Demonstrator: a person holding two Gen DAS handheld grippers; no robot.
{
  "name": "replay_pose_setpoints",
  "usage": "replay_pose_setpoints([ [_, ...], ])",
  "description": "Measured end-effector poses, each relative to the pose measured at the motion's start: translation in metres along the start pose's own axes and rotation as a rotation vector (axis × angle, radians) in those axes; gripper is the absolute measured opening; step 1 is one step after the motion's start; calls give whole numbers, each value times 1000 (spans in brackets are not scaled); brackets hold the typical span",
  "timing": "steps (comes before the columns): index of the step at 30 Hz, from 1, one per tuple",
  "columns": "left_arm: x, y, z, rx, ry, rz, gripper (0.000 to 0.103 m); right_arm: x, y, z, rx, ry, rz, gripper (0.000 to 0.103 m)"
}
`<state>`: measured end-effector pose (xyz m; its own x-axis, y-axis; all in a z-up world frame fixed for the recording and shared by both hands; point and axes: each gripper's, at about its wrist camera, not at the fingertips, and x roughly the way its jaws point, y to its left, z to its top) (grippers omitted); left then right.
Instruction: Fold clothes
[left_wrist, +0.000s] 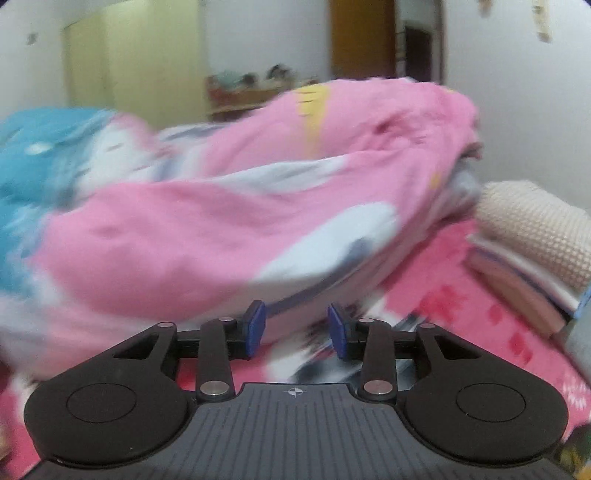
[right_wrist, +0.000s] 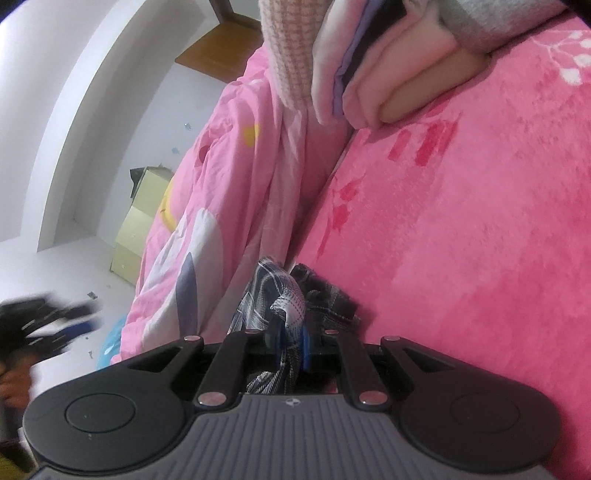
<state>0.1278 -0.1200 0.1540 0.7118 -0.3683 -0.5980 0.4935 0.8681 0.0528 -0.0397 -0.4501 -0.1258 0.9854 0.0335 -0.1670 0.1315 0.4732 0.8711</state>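
Right gripper pinching plaid cloth on a pink bed, left gripper spread and empty

The right gripper (right_wrist: 290, 341) has its blue pads pressed together on a bunched navy-and-white plaid garment (right_wrist: 291, 295), which lies on the fuzzy hot-pink blanket (right_wrist: 461, 221) beside a crumpled pink quilt (left_wrist: 229, 221); the left gripper (left_wrist: 296, 328) hangs apart over the bed, near a stack of folded pastel clothes (left_wrist: 532, 251)

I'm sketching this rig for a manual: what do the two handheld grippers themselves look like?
Both look alike. The left gripper and right gripper have a grey ribbed body with a small crosshair mark, two round black housings, black linkage arms with silver pivot pins, and blue finger pads. No cables or sleeves are visible.
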Motion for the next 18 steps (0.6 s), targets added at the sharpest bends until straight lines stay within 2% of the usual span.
replay_pose_setpoints([
  [3,-24,34,-34,-75,86,-7,39,0,2,0,-6,9,-18,12],
  [5,-20,44,-67,-130,144,-46,39,-3,5,4,-13,22,-43,13],
  [8,8,42,-123,-234,213,-190,41,-9,10,11,-23,43,-83,18],
  [11,44,34,-168,-390,274,-366,43,-14,15,17,-33,63,-123,33],
  [12,56,30,-180,-437,285,-416,43,-16,17,20,-37,70,-136,42],
  [14,78,20,-196,-498,301,-471,43,-22,19,35,-58,91,-161,44],
  [15,87,17,-201,-519,302,-488,44,-24,20,45,-67,103,-170,51],
  [16,95,14,-206,-538,303,-504,44,-25,21,54,-76,116,-179,62],
  [18,112,9,-210,-558,301,-526,45,-20,21,73,-78,170,-147,75],
])
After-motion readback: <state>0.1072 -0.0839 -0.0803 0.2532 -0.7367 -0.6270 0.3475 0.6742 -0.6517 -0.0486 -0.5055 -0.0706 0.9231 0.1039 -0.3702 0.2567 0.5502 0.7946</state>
